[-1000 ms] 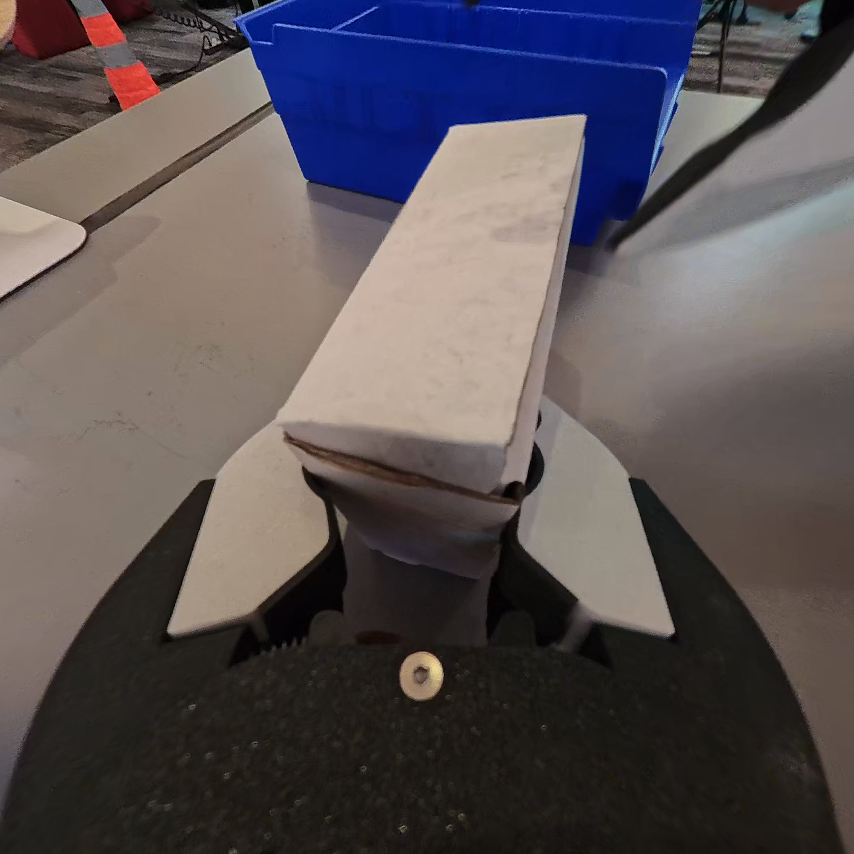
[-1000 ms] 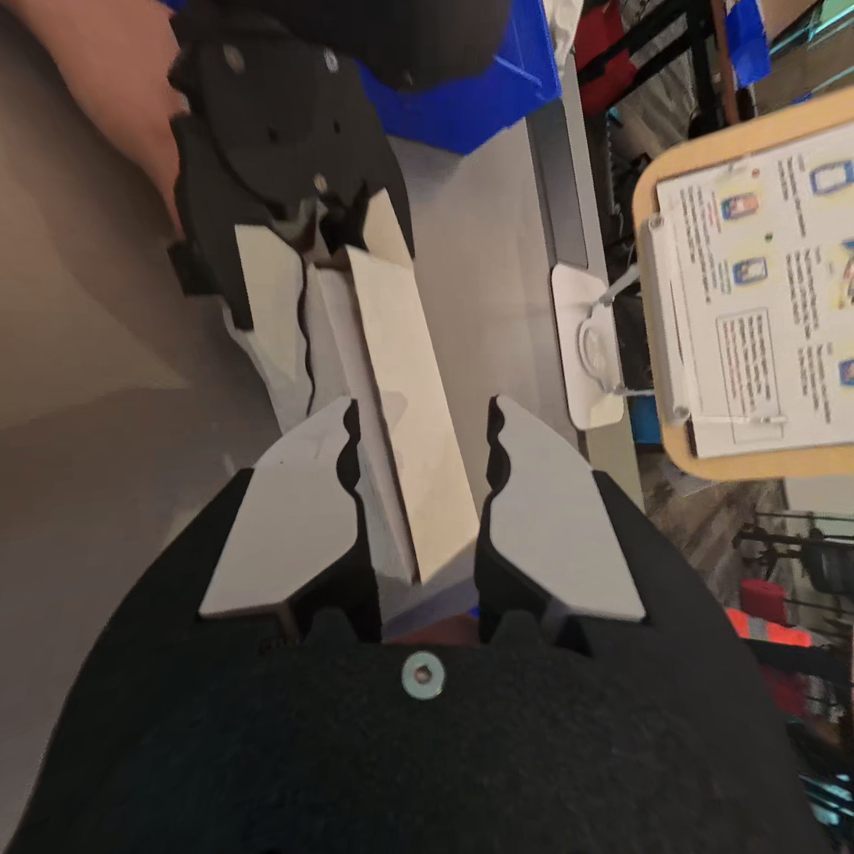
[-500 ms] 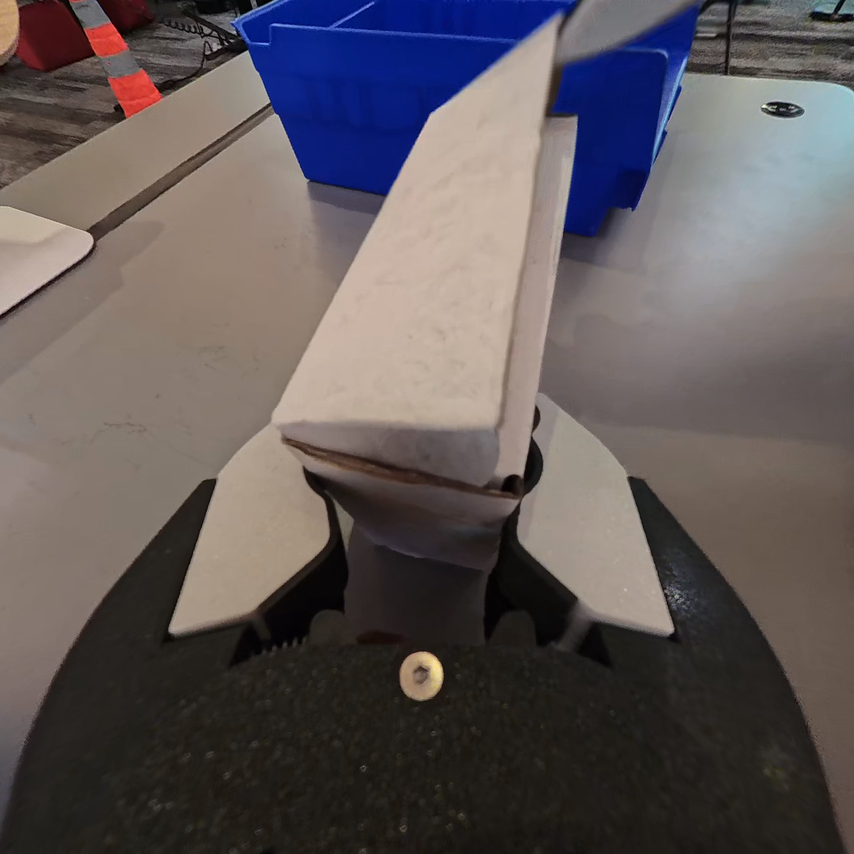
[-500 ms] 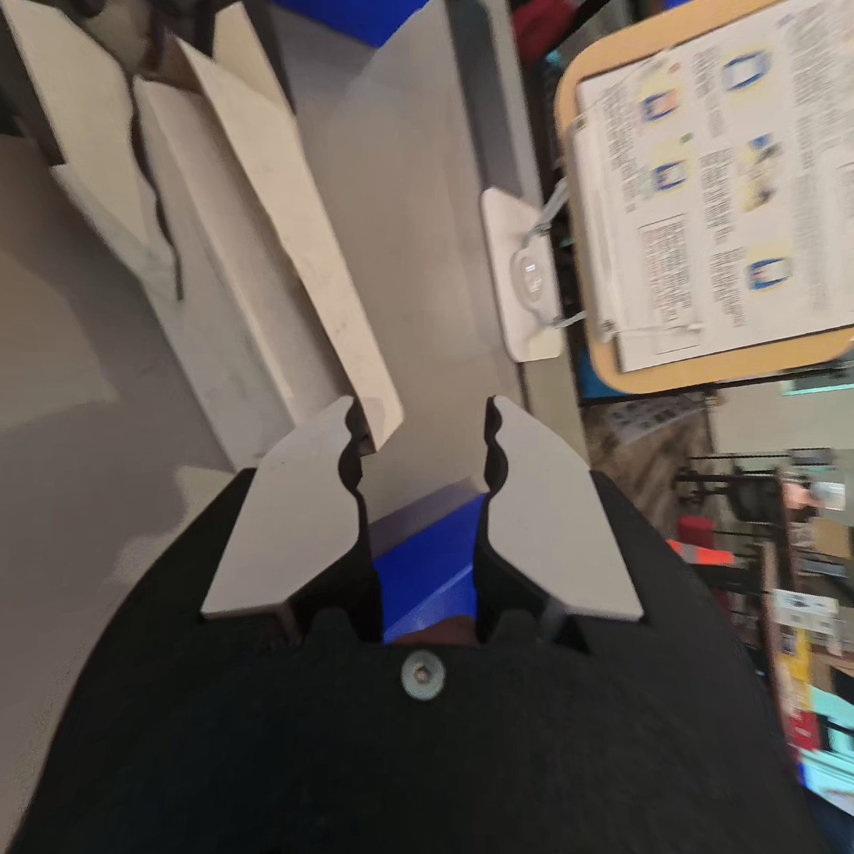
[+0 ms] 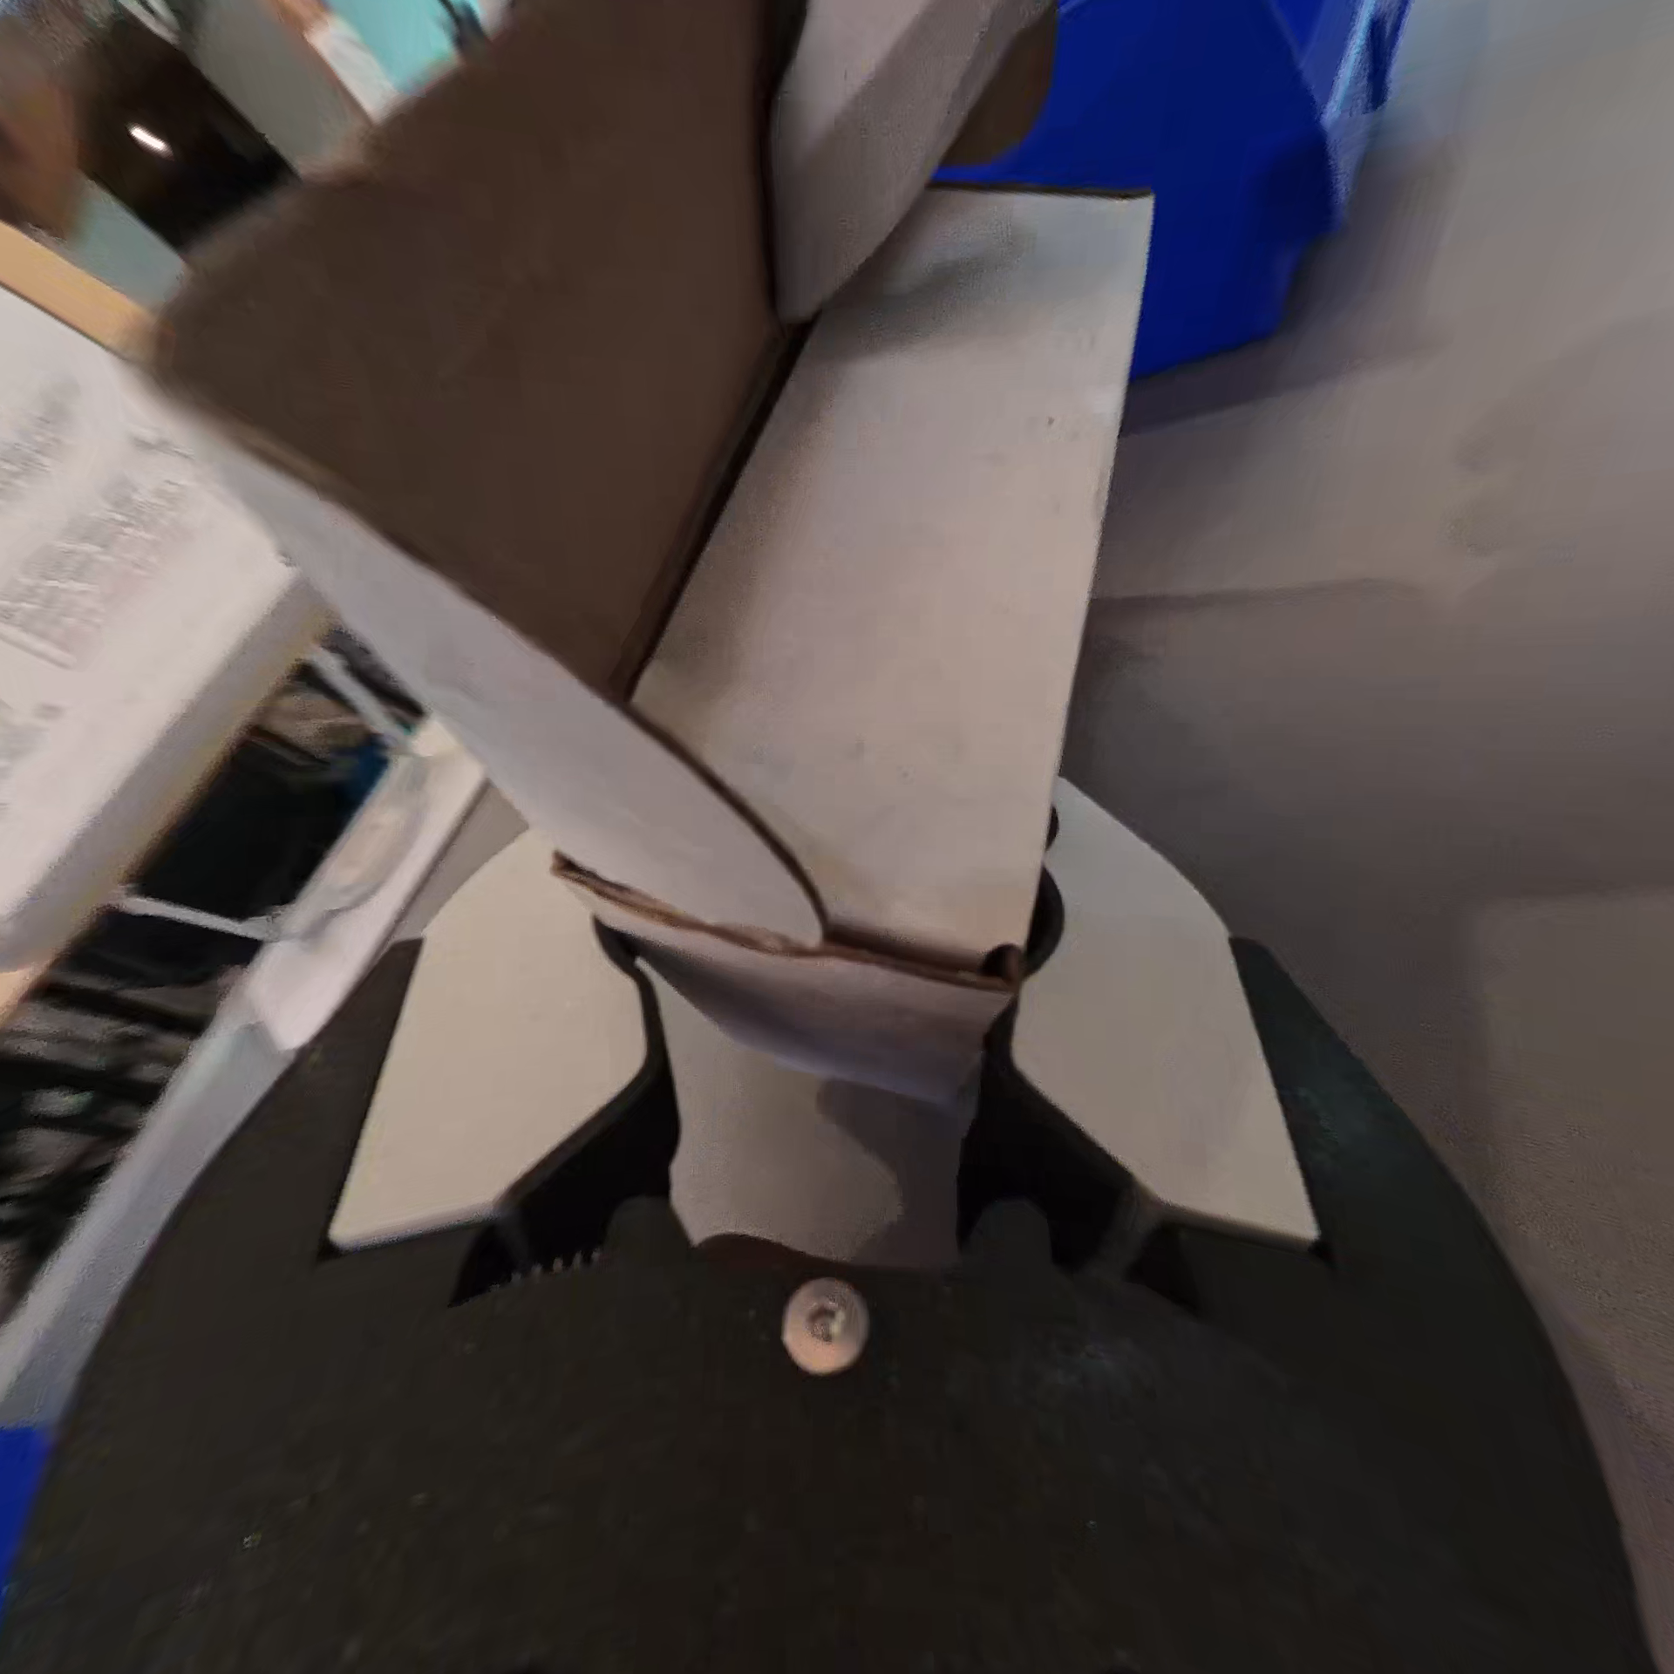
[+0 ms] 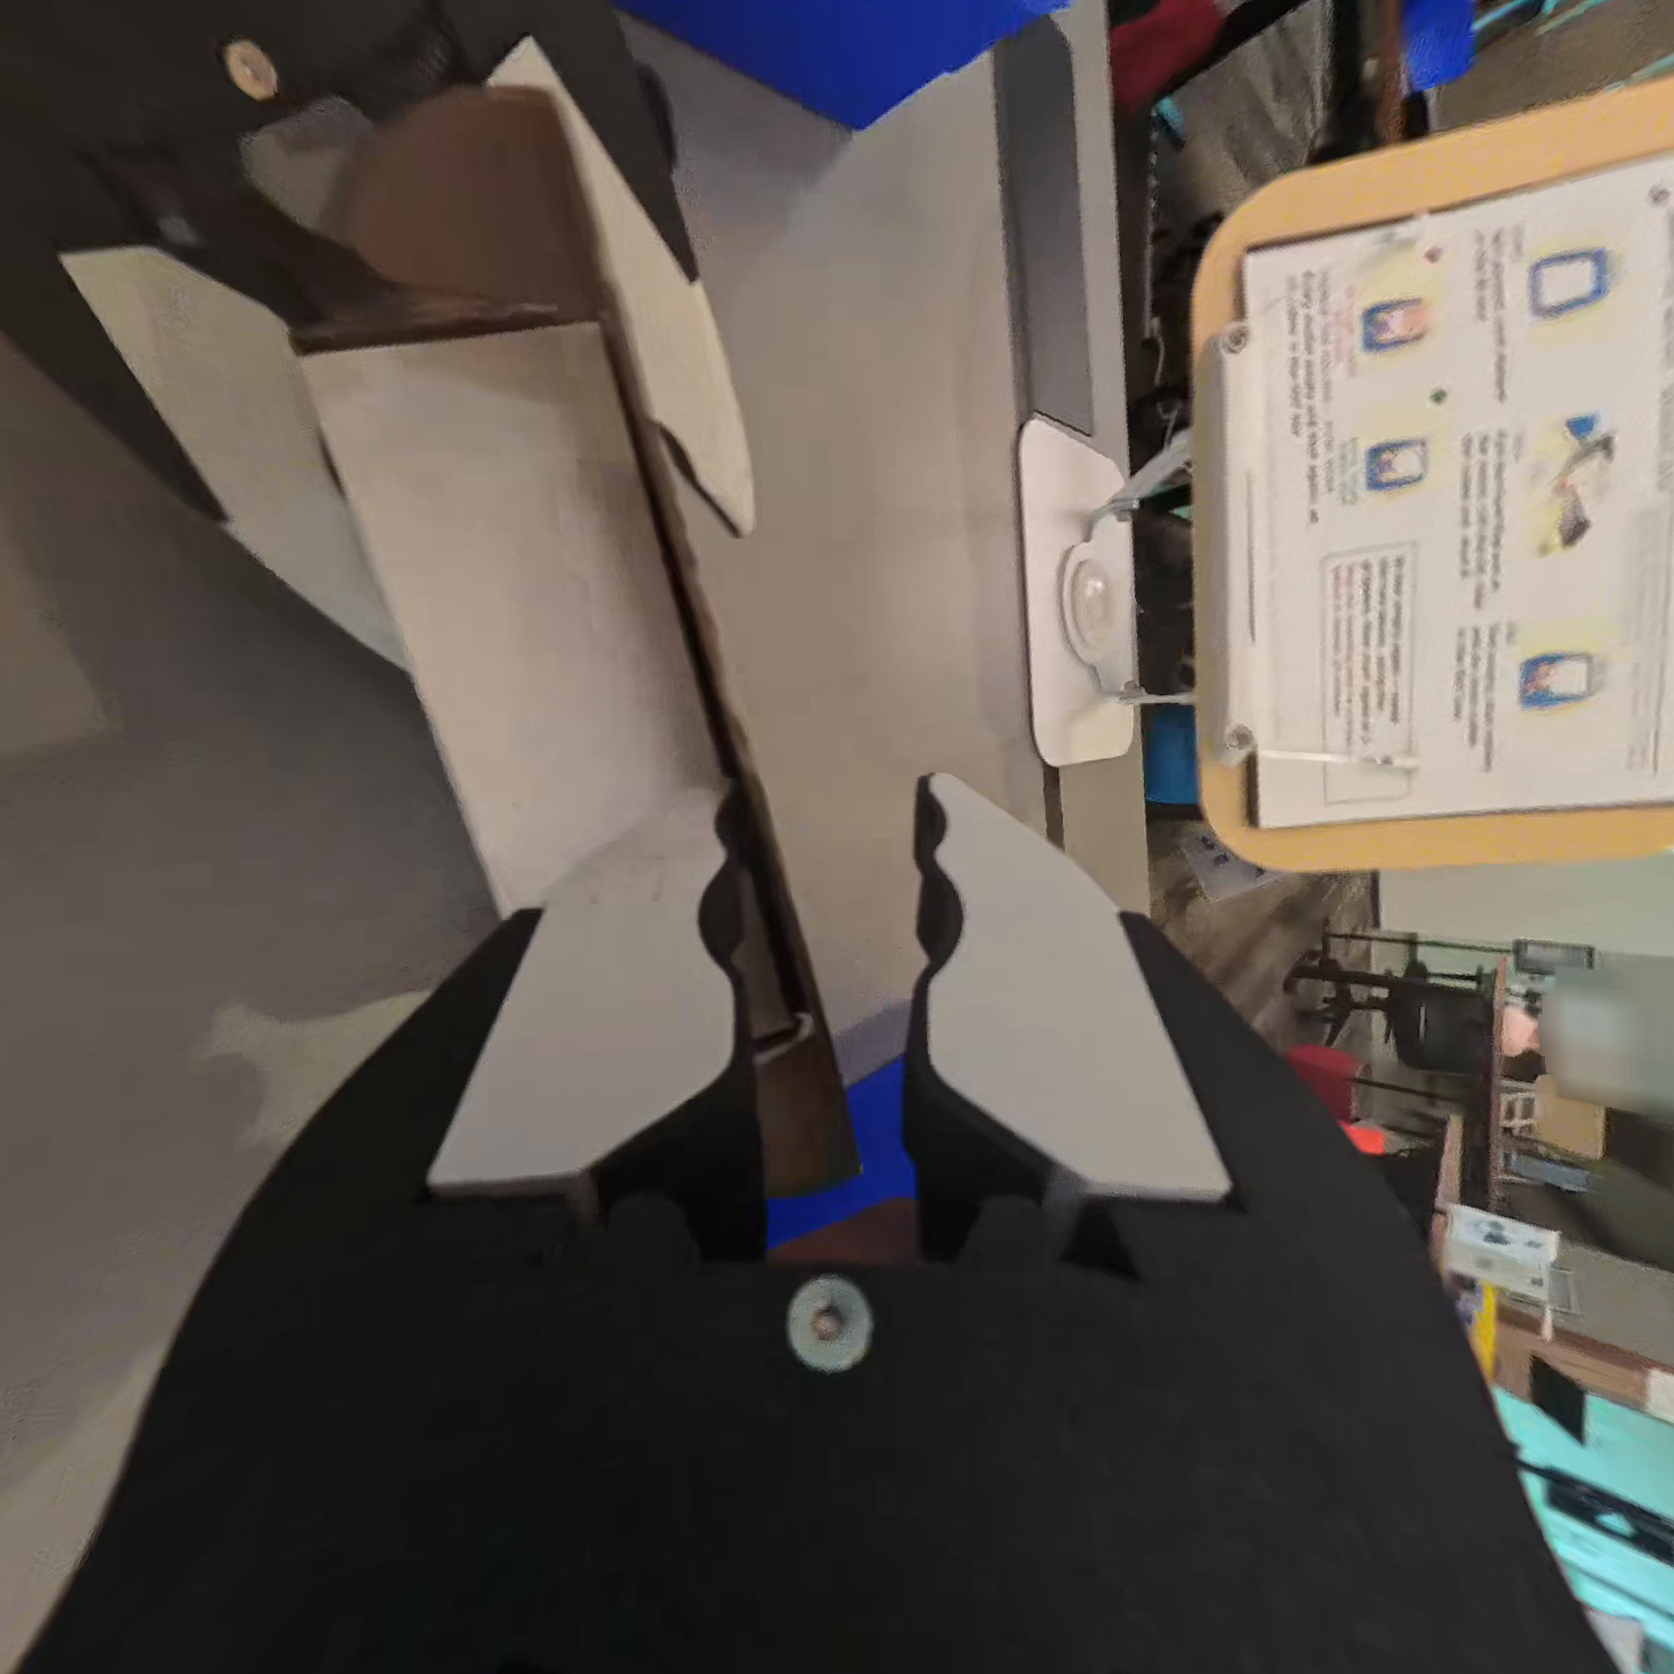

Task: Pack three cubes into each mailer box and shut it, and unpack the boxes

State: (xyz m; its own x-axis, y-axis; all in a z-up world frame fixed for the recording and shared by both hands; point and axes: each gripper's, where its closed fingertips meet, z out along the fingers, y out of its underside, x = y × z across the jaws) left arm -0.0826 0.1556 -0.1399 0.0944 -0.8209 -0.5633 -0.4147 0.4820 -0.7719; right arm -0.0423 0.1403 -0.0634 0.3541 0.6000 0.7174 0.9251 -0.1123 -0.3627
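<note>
My left gripper [image 5: 815,870] is shut on one end of a long white mailer box [image 5: 906,589] and holds it off the grey table. The box's lid [image 5: 507,362] stands swung open and shows its brown inside. In the right wrist view the box [image 6: 489,543] runs away from me to the left gripper's fingers [image 6: 697,408] at its far end. My right gripper [image 6: 829,815] is open at the box's near end. The lid's brown edge [image 6: 797,1042] lies between the jaws, against the left finger. No cubes show.
A blue plastic bin [image 5: 1205,181] stands on the table behind the box and also shows in the right wrist view [image 6: 815,54]. A wooden board with printed sheets [image 6: 1449,498] stands past the table edge, next to a white pad [image 6: 1078,616].
The lid has swung from nearly shut to open, showing brown inside. My left gripper has turned with the box. My right gripper has come back so the lid edge sits between its jaws.
</note>
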